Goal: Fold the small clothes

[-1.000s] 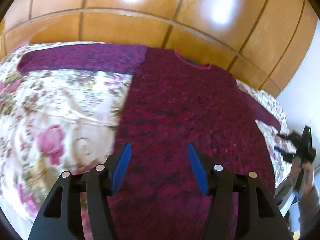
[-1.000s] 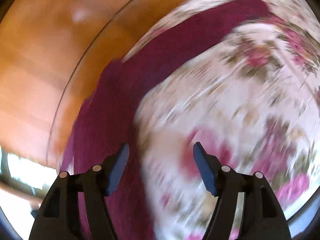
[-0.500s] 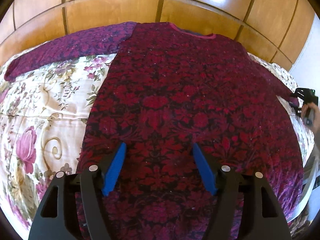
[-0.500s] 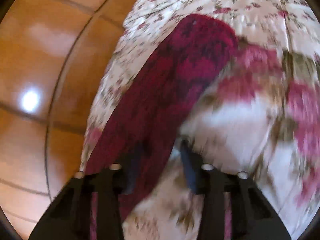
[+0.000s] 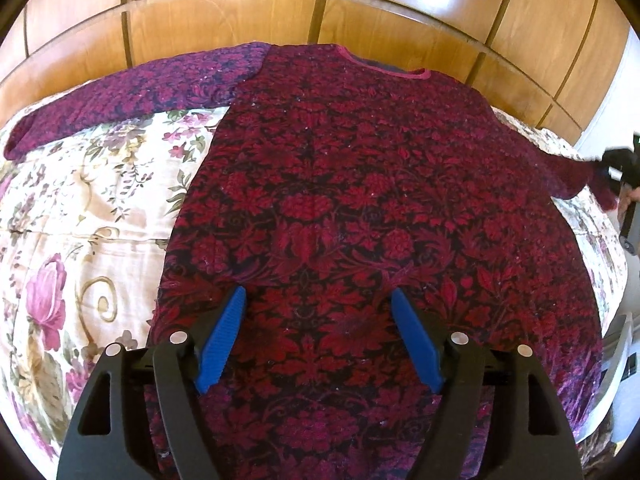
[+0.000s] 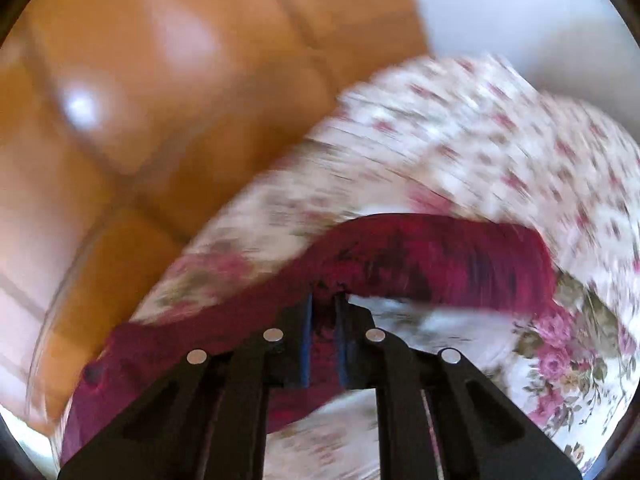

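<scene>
My right gripper [image 6: 322, 300] pinches the sleeve [image 6: 440, 256] of the red top [image 5: 360, 220] lying flat on the bed [image 5: 80, 220], my left gripper [image 5: 318, 304] just opened wide above it with nothing between, and a fast pull could slip the sleeve free.

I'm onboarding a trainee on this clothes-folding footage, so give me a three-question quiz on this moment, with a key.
1. True or false: the left claw is clamped on the garment.
2. What does the right claw hold? A) the right sleeve B) the floral bedspread C) nothing
3. Fill in: the left sleeve lies stretched out flat on the ____.

Key:
1. False. Its jaws stand open above the garment's lower part, and have just been opening.
2. A. The jaws are shut on the sleeve fabric.
3. Bedspread.
</scene>
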Action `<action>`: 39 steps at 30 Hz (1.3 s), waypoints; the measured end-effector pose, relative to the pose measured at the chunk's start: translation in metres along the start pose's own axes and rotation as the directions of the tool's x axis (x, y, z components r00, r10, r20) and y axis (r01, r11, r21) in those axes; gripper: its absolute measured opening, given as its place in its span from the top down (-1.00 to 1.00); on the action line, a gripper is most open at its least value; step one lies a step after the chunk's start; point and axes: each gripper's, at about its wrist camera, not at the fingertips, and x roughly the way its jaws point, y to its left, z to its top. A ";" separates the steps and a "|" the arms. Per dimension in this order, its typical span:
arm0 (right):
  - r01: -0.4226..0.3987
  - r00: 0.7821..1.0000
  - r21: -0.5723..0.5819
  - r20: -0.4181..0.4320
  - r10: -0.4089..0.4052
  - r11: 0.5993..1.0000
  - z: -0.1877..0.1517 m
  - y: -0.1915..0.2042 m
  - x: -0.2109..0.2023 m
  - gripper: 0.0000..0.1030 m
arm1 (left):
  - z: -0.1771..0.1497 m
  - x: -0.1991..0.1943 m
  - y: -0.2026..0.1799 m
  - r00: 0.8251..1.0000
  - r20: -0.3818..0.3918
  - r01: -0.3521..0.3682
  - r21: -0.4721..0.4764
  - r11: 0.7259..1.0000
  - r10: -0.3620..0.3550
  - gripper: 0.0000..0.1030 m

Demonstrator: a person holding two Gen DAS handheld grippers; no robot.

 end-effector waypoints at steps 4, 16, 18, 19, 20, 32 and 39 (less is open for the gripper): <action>-0.109 0.994 -0.176 -0.011 0.109 0.978 -0.011 0.077 -0.010 0.83 | 0.000 -0.004 0.004 1.000 0.014 0.025 -0.028 0.999 -0.025 -0.43; -0.371 0.920 -0.519 -0.319 0.227 0.770 -0.147 0.296 0.044 0.83 | 0.008 -0.024 0.026 0.987 0.040 0.159 -0.154 0.975 -0.154 -0.43; -0.389 0.910 -0.559 -0.357 0.211 0.732 -0.170 0.311 0.048 0.74 | 0.013 -0.027 0.031 0.984 0.048 0.178 -0.180 0.967 -0.172 -0.43; -0.393 0.907 -0.567 -0.371 0.202 0.724 -0.178 0.316 0.051 0.67 | 0.018 -0.028 0.035 0.981 0.058 0.192 -0.197 0.961 -0.184 -0.43; -0.397 0.904 -0.567 -0.380 0.198 0.722 -0.182 0.318 0.052 0.18 | 0.021 -0.030 0.036 0.980 0.064 0.197 -0.203 0.959 -0.188 -0.43; -0.365 0.913 -0.360 -0.317 0.255 0.858 -0.147 0.172 -0.010 -0.67 | 0.111 0.008 0.038 0.972 0.072 0.236 -0.219 0.947 -0.225 -0.31; -0.208 0.951 -0.225 -0.276 0.143 0.952 -0.128 0.068 -0.021 -0.68 | 0.159 0.072 0.024 0.970 -0.008 0.230 -0.278 0.933 -0.241 -0.31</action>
